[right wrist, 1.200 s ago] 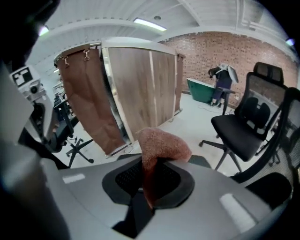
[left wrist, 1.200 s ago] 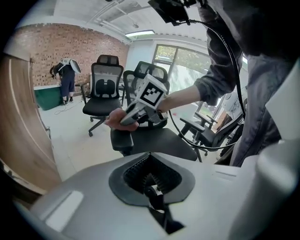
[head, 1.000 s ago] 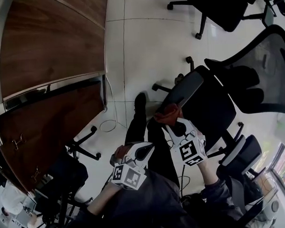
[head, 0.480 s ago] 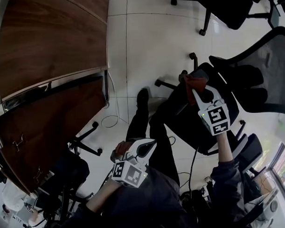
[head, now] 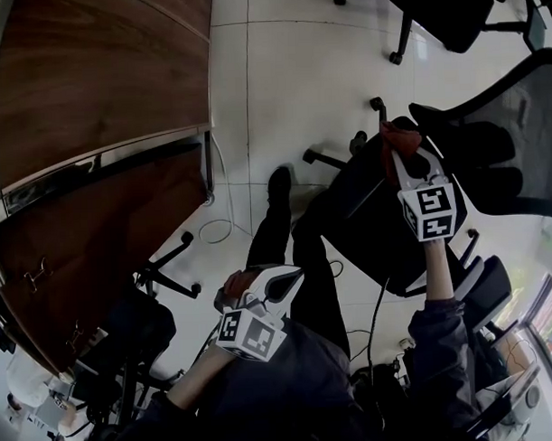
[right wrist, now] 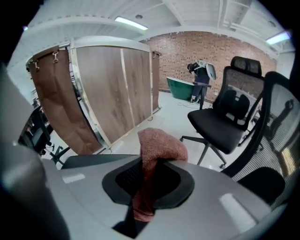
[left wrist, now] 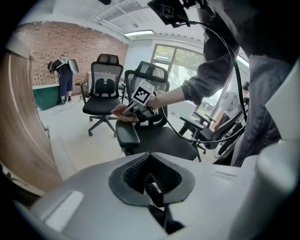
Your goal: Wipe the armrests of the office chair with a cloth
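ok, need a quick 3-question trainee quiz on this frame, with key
1. True or false: the left gripper holds the cloth.
2. Where is the right gripper? A) on the wooden desk B) at the office chair's armrest C) down on the floor
3. Fill in: the left gripper's fingers are ___, with nothing between them.
Key: 1 false; 2 B; 3 shut.

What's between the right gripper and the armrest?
The cloth, shut in the right gripper, lies between it and the armrest; the left gripper view shows it.
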The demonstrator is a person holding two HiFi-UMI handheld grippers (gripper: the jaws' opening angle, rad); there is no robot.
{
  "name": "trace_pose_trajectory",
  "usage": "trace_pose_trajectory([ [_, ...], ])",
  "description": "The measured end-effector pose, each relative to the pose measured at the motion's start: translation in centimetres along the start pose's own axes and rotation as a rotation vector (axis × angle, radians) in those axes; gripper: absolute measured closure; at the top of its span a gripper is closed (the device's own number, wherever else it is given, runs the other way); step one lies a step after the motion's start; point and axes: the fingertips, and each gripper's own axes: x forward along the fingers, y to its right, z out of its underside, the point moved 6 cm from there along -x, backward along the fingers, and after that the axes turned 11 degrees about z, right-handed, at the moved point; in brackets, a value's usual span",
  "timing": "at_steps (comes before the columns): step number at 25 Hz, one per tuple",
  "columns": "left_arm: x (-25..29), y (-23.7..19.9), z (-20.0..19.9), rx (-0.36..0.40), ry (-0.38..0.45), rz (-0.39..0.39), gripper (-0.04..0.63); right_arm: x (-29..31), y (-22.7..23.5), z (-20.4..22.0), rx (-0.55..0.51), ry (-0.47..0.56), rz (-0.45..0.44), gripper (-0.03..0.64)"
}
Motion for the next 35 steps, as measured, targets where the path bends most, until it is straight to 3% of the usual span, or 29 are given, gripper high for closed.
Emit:
trace_pose_trajectory([
  [4,0.0,0.3,-0.2,0.012,0.002,0.010,0.580,-3.3,-6.1,-0.3,-0.109,0.037,-0.086,0.572],
  [7,0.0,0.5,0.1,0.023,-0.002,0.015,0.580,-6.3,-11.6,0.0,-0.157,0.070,-0.208,0.572],
  [10,0.0,0.7,0.4,0.035,-0.006,0.017,0.580,-9.0,-15.6,1.1,-0.143,0.092,-0.333,0.572],
  [12,0.0,0.9,0.4,0.045,-0.010,0.017,0.580,-9.9,-16.4,2.2,-0.082,0.087,-0.371,0.572],
  [14,-0.1,1.0,0.3,0.050,-0.013,0.021,0.580,-10.0,-15.5,3.7,0.026,0.066,-0.350,0.572],
  [19,-0.4,1.6,0.6,0.056,-0.019,0.035,0.580,-7.7,-9.9,8.0,0.380,0.013,-0.202,0.572],
  [22,-0.6,1.6,0.8,0.061,-0.027,0.035,0.580,-5.4,-7.3,9.0,0.512,0.022,-0.189,0.572],
  [24,-0.7,1.6,1.0,0.059,-0.035,0.037,0.580,-4.8,-6.5,9.7,0.575,0.034,-0.207,0.572],
  [28,-0.8,1.5,1.6,0.065,-0.054,0.047,0.580,-4.4,-4.9,11.9,0.691,0.013,-0.126,0.572],
  [35,-0.5,1.0,1.0,0.064,-0.067,0.063,0.580,2.6,-3.9,13.5,0.779,-0.046,-0.101,0.572],
])
